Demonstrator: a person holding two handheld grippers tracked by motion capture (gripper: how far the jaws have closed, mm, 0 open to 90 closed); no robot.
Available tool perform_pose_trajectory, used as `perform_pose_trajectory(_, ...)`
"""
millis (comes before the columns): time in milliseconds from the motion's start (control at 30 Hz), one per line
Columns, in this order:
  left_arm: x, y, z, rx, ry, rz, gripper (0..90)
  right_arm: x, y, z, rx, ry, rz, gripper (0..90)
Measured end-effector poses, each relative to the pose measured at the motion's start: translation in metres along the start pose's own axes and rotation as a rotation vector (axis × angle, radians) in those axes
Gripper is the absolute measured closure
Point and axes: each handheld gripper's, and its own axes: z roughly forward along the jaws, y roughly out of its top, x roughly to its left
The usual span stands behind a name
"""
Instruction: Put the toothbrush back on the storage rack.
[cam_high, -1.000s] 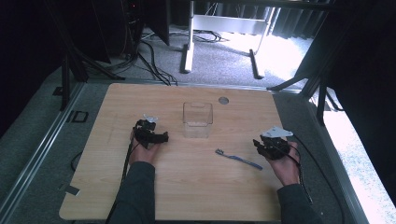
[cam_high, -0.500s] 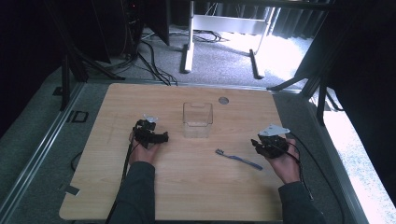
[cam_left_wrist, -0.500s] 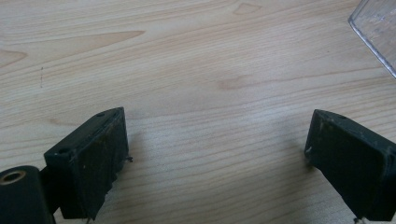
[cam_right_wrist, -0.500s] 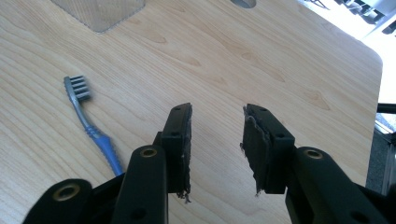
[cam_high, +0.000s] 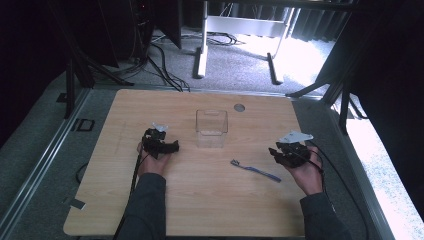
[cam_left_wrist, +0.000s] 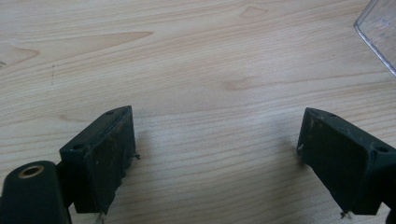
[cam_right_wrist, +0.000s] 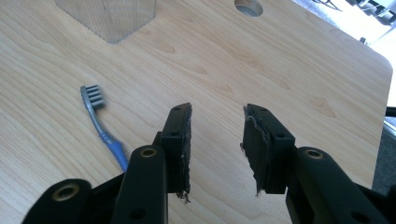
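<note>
A blue-handled toothbrush (cam_high: 255, 170) with grey bristles lies flat on the wooden table (cam_high: 200, 210), also seen as the toothbrush (cam_right_wrist: 103, 130) left of my right jaws. A clear plastic box (cam_high: 211, 128) stands upright behind it, mid-table. My right gripper (cam_high: 276, 154) rests in a hand right of the toothbrush, open with nothing between its pads (cam_right_wrist: 254, 144). My left gripper (cam_high: 172, 147) sits left of the box, jaws wide open over bare wood (cam_left_wrist: 215, 140), the box's corner (cam_left_wrist: 380, 37) at the upper right.
A round cable hole (cam_high: 239, 107) is in the table behind the box. Beyond the far edge, cables and metal stand legs (cam_high: 200, 55) lie on the grey floor. Dark frame posts stand at both sides.
The right hand has shifted slightly toward the toothbrush. The left hand has stayed still.
</note>
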Motion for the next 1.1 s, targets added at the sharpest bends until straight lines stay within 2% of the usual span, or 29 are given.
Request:
perform_pose_trajectory(133,0.000,0.000,0.000,0.000,0.000,0.000,11.9,-0.001,0.002,-0.001,0.003,0.007,0.006,61.1)
perform_pose_trajectory(900,0.000,0.000,0.000,0.000,0.000,-0.001,11.8,0.004,0.017,0.003,0.054,0.050,-0.077,59.5)
perform_pose_trajectory(1100,0.000,0.000,0.000,0.000,0.000,0.000,11.8,0.007,0.018,0.005,0.063,0.058,-0.084,59.8)
